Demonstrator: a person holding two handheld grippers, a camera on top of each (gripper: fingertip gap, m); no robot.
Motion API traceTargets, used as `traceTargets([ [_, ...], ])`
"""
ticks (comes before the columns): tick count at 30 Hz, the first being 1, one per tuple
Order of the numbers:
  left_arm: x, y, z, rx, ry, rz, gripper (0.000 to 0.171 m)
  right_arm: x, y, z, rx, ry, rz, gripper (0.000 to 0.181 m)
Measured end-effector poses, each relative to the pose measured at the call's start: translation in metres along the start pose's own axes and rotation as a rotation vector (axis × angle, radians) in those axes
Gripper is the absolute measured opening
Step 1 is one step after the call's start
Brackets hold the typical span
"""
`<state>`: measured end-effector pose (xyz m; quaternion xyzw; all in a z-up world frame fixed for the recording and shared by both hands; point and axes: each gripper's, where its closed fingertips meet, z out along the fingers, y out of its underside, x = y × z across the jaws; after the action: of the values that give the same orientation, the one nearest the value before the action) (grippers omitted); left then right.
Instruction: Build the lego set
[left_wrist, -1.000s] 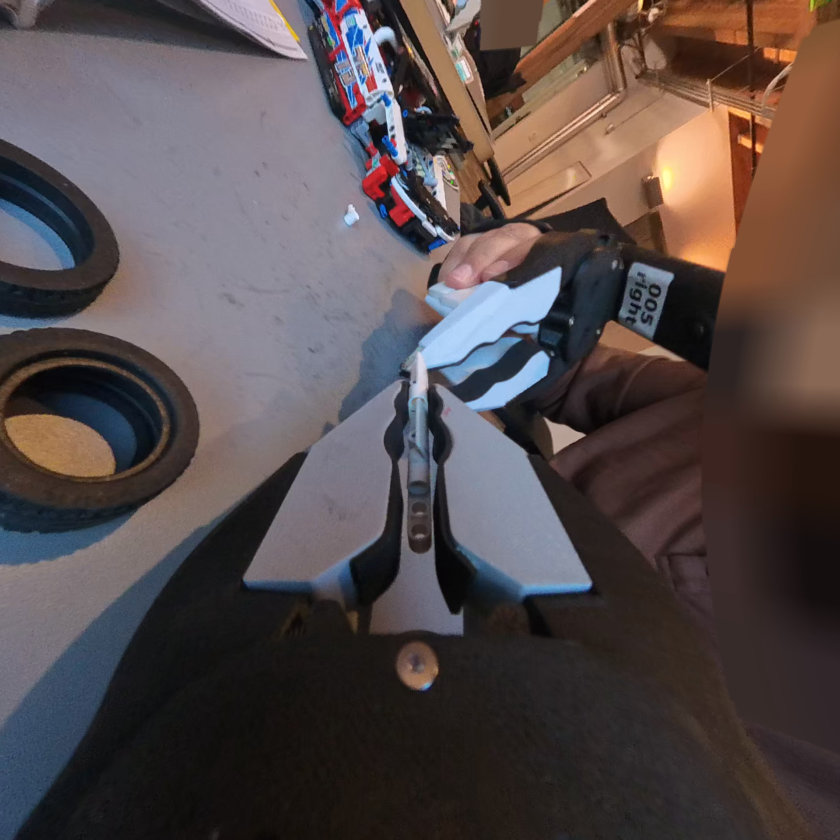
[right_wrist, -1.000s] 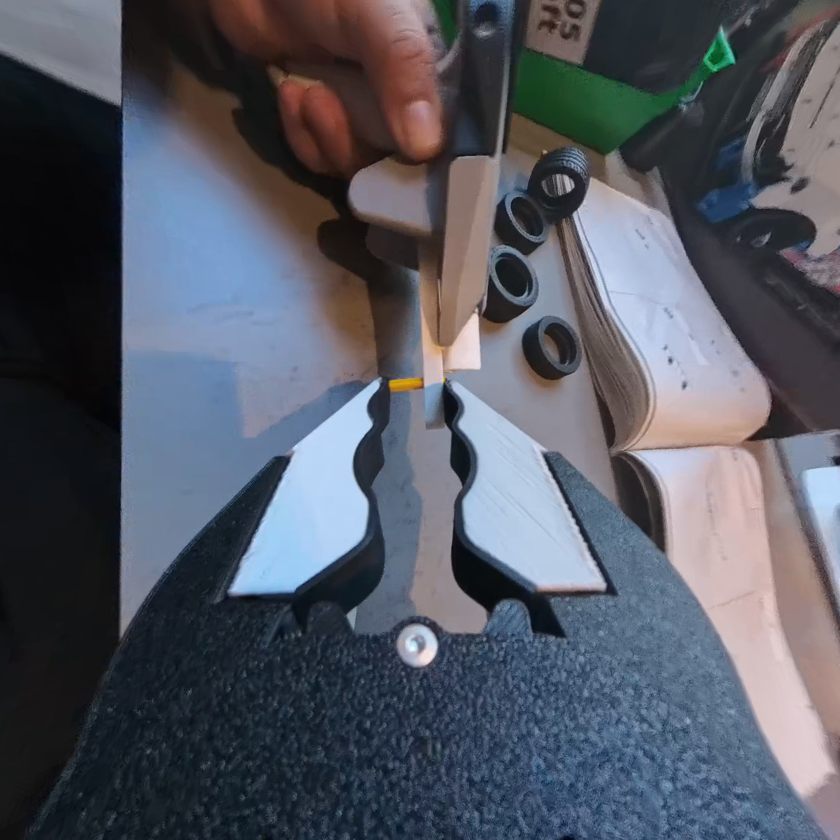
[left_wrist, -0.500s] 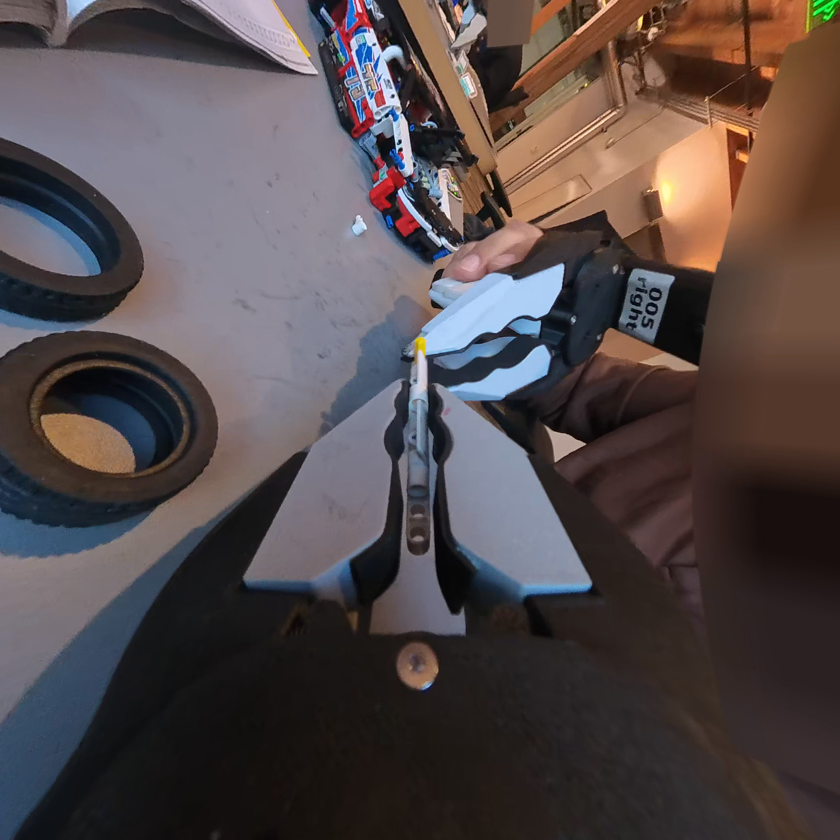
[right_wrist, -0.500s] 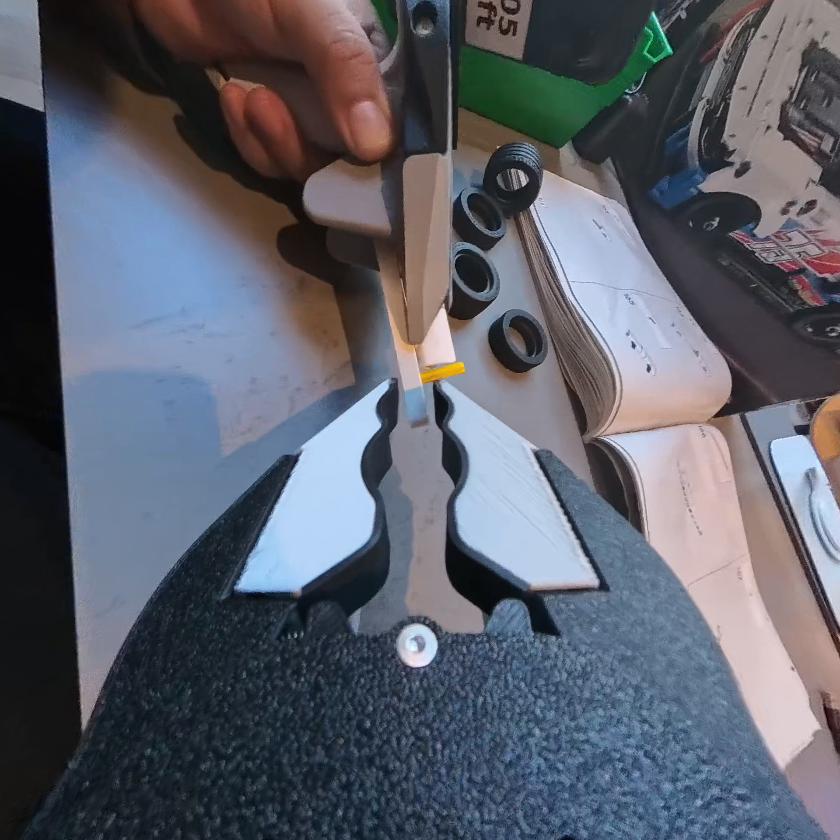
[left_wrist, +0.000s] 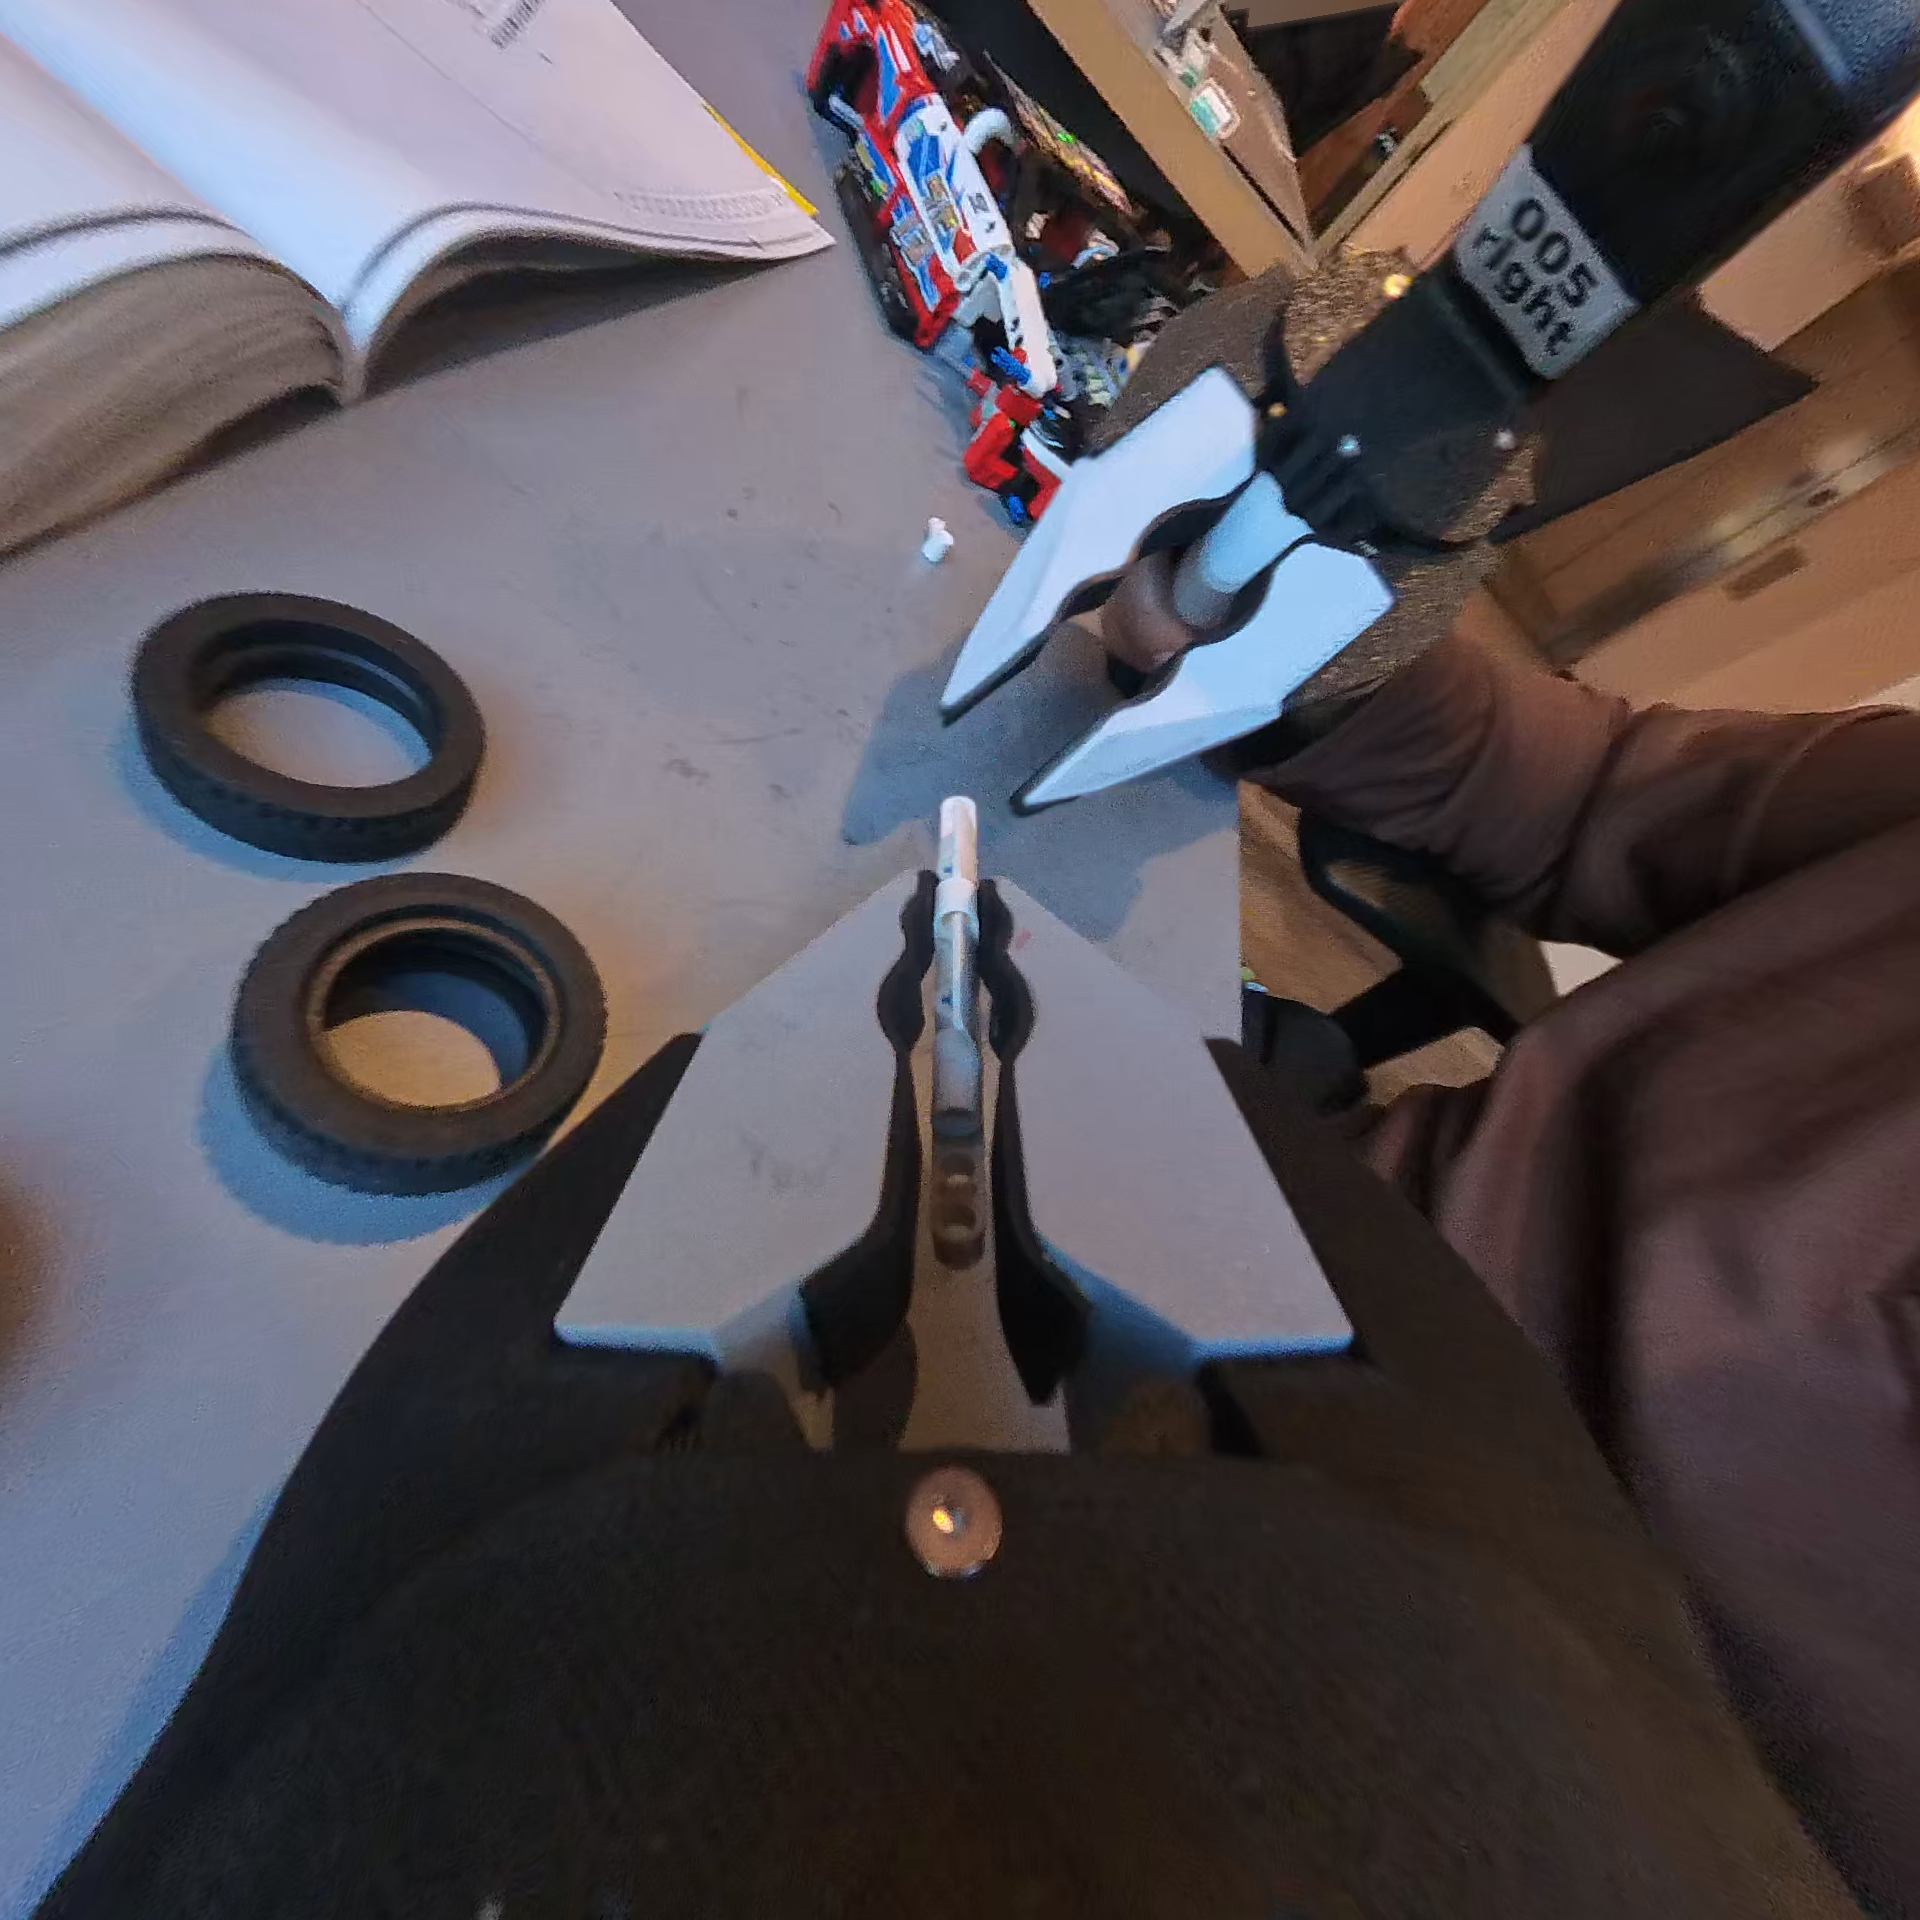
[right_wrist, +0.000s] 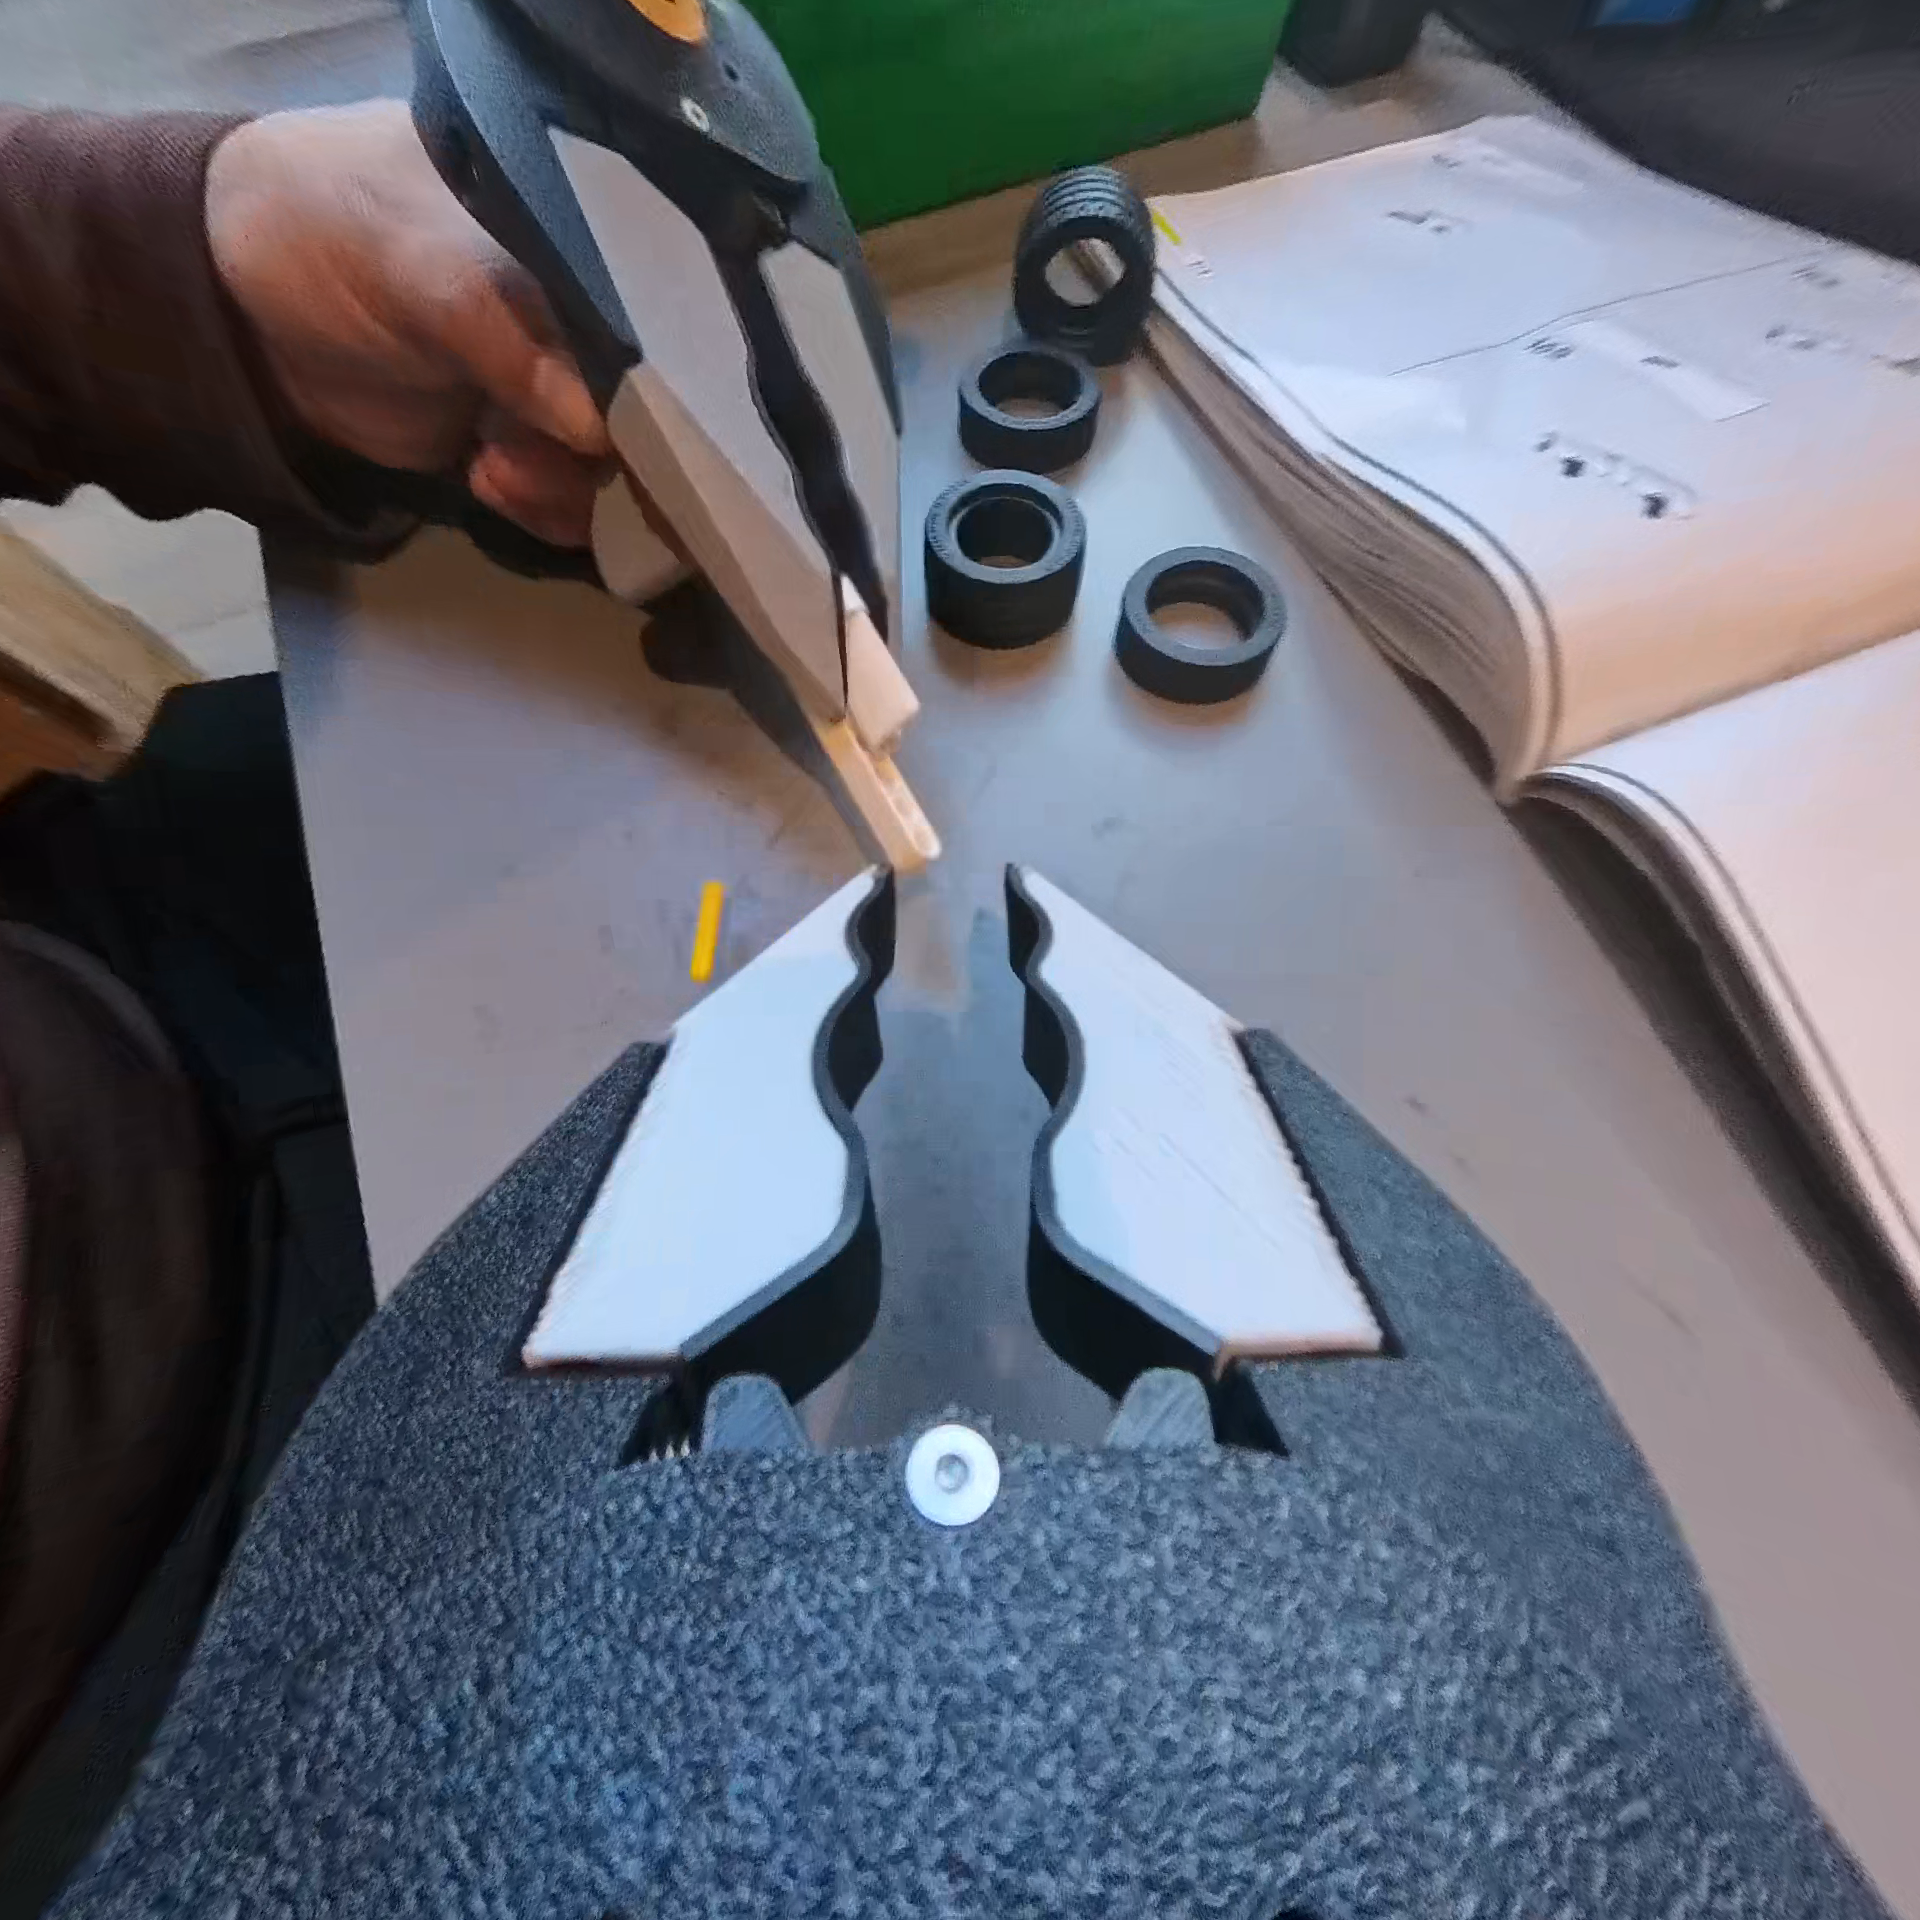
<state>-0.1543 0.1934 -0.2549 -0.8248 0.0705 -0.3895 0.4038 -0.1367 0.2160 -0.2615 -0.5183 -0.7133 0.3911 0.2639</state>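
Observation:
My left gripper (left_wrist: 956, 888) is shut on a thin grey and white lego beam (left_wrist: 956, 997), whose white tip sticks out past the fingertips. It also shows in the right wrist view (right_wrist: 857, 686), with the beam (right_wrist: 894, 805) pointing down at the grey table (right_wrist: 499, 790). My right gripper (right_wrist: 948, 878) is open and empty, its tips just below the beam's end. It shows in the left wrist view (left_wrist: 987, 758), a short way beyond the beam tip. A small yellow lego pin (right_wrist: 707, 930) lies loose on the table, left of my right gripper.
Several black tyres (right_wrist: 1003, 561) lie on the table; two show in the left wrist view (left_wrist: 416, 1029). An open instruction book (right_wrist: 1558, 416) lies to the right. A green bin (right_wrist: 1018, 94) stands behind. A red and white lego car (left_wrist: 935, 229) and a small white piece (left_wrist: 937, 540) lie farther off.
The yellow pin was at the beam's tip and between my right fingers; now it lies on the table. My right gripper has opened wider and the two grippers have drawn apart.

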Motion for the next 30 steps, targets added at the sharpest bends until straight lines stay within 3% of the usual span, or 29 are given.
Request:
traceTargets([
  [2,-0.004,-0.005,-0.005,0.026,-0.024,0.036,0.005,-0.001,0.002,-0.007,-0.008,0.027,-0.015,0.025],
  [5,0.001,-0.015,-0.012,0.079,-0.035,0.182,0.005,-0.029,0.009,-0.008,-0.032,-0.056,-0.098,0.03],
  [9,0.002,-0.008,-0.014,0.041,-0.094,0.316,0.005,-0.06,0.026,0.003,-0.122,-0.141,-0.157,0.037],
  [12,0.004,-0.003,-0.017,0.031,-0.123,0.371,0.005,-0.071,0.036,0.01,-0.176,-0.16,-0.213,0.022],
  [14,0.003,0.002,-0.021,0.016,-0.143,0.386,0.005,-0.073,0.036,0.009,-0.18,-0.157,-0.228,0.022],
  [16,0.004,0.005,-0.026,0.014,-0.148,0.394,0.004,-0.076,0.038,0.01,-0.183,-0.166,-0.241,0.004],
  [21,-0.001,0.003,-0.036,0.053,-0.203,0.387,0.005,-0.067,0.025,0.016,-0.164,-0.118,-0.251,0.004],
  [24,-0.023,-0.002,-0.039,0.06,-0.329,0.307,0.005,-0.053,-0.042,0.008,0.012,-0.064,-0.247,0.004],
  [27,-0.026,-0.001,-0.038,0.046,-0.335,0.286,0.005,-0.033,-0.157,0.009,0.197,0.005,-0.325,0.003],
  [30,-0.026,0.003,-0.038,0.03,-0.362,0.315,0.005,-0.026,-0.251,0.058,0.2,-0.002,-0.443,0.004],
])
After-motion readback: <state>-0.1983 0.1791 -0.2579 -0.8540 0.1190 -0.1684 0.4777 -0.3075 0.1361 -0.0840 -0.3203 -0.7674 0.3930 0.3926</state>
